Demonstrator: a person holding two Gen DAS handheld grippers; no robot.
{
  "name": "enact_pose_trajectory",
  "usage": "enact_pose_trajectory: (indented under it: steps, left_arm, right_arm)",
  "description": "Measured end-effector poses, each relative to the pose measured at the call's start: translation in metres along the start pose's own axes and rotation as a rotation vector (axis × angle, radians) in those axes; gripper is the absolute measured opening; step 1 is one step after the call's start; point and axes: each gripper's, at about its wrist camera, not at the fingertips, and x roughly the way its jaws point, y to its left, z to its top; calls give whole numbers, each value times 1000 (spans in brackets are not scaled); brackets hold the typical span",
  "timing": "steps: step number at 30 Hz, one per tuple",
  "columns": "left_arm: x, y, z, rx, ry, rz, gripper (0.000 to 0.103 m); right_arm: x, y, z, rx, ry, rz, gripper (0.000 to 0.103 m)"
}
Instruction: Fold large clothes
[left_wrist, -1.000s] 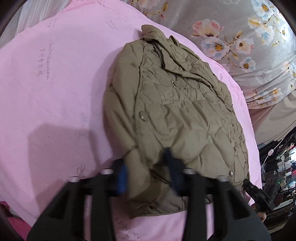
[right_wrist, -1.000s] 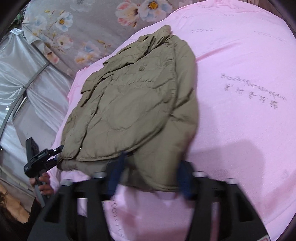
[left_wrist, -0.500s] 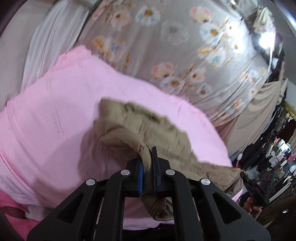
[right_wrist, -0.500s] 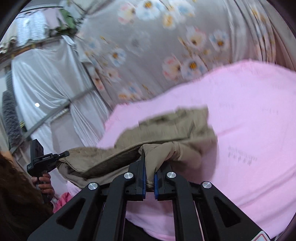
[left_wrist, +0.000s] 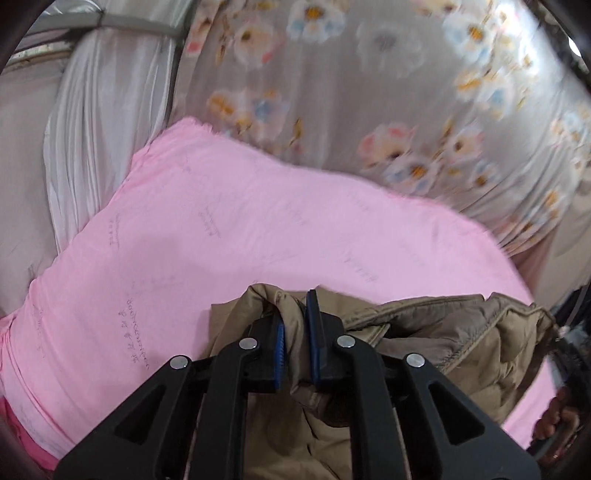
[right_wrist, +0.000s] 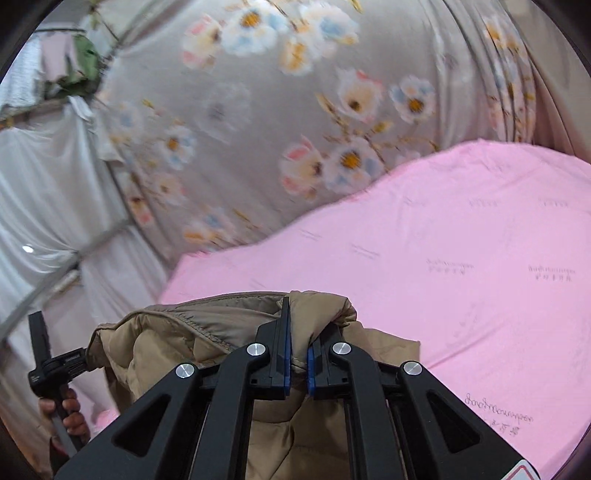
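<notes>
An olive quilted jacket (left_wrist: 443, 332) is held up off the pink sheet (left_wrist: 221, 236). My left gripper (left_wrist: 294, 325) is shut on a bunched edge of the jacket. My right gripper (right_wrist: 298, 332) is shut on another bunched edge of the same jacket (right_wrist: 177, 339). The jacket sags between the two grippers and hangs down below them; its lower part is hidden behind the gripper bodies. In the right wrist view the left gripper (right_wrist: 55, 363) shows at the far left, in a hand.
The pink sheet (right_wrist: 461, 258) covers a wide flat surface ahead of both grippers. A grey floral curtain (left_wrist: 369, 92) hangs behind it. White drapes (right_wrist: 44, 192) hang at the left. A hand (left_wrist: 557, 417) shows at the right edge.
Both grippers closed on the jacket's near edge as it lay flat, then lifted it. Now it is off the sheet and the views tilt up toward the curtain.
</notes>
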Motion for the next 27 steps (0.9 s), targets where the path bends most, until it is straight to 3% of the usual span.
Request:
enact_pose_trajectory:
  steps: [3, 6, 12, 16, 18, 19, 20, 21, 24, 26, 27]
  left_arm:
    - [59, -2, -9, 7, 85, 79, 12]
    - [101, 4, -24, -12, 142, 105, 14]
    - [135, 14, -43, -21, 152, 91, 20]
    - [128, 18, -45, -25, 132, 55, 23]
    - [111, 22, -41, -28, 112, 39, 33]
    - [99, 23, -38, -25, 83, 44, 49]
    - [83, 23, -36, -15, 36, 56, 57]
    - [62, 23, -33, 10, -23, 61, 67]
    - [26, 14, -25, 79, -101, 89, 67]
    - [16, -2, -20, 121, -101, 58, 66]
    - [18, -13, -19, 143, -78, 31, 63]
  right_arm:
    - [46, -12, -14, 18, 60, -61, 7]
    - [80, -24, -31, 25, 107, -114, 8]
    - [117, -41, -53, 34, 157, -172, 10]
    - [111, -42, -53, 51, 157, -140, 13]
    - [94, -43, -49, 76, 146, -109, 18]
    - [83, -43, -48, 92, 127, -102, 31]
    - [71, -43, -45, 105, 99, -97, 51]
    - [56, -43, -42, 116, 56, -85, 57]
    - [26, -26, -34, 67, -2, -98, 54]
    - [28, 3, -31, -41, 20, -115, 33]
    - [33, 19, -32, -94, 48, -116, 29]
